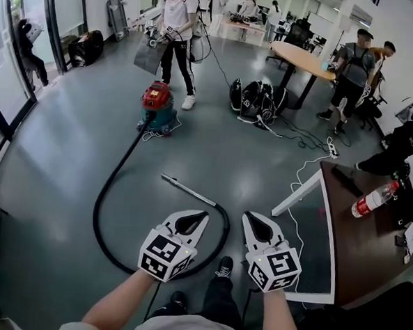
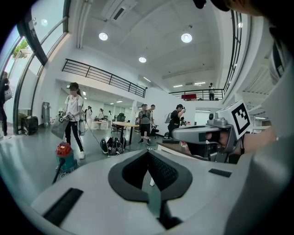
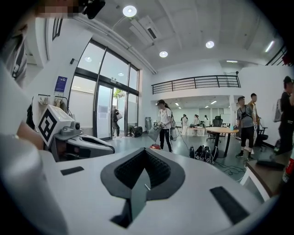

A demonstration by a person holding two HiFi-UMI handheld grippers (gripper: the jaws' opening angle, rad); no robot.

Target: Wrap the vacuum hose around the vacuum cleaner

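Down on the grey floor (image 1: 68, 152), the long black vacuum hose (image 1: 95, 217) loops from the red round vacuum cleaner (image 1: 157, 107) and looks light and floppy, best grabbed mid-loop, while the left gripper (image 1: 200, 217) and right gripper (image 1: 250, 219) are closed and empty.

Left gripper (image 2: 148, 153) seen from behind, jaws pressed together. Ahead to its left, a red-topped vacuum cleaner (image 2: 64, 155) stands on grey floor. The right gripper (image 2: 183, 134) is alongside on its right.
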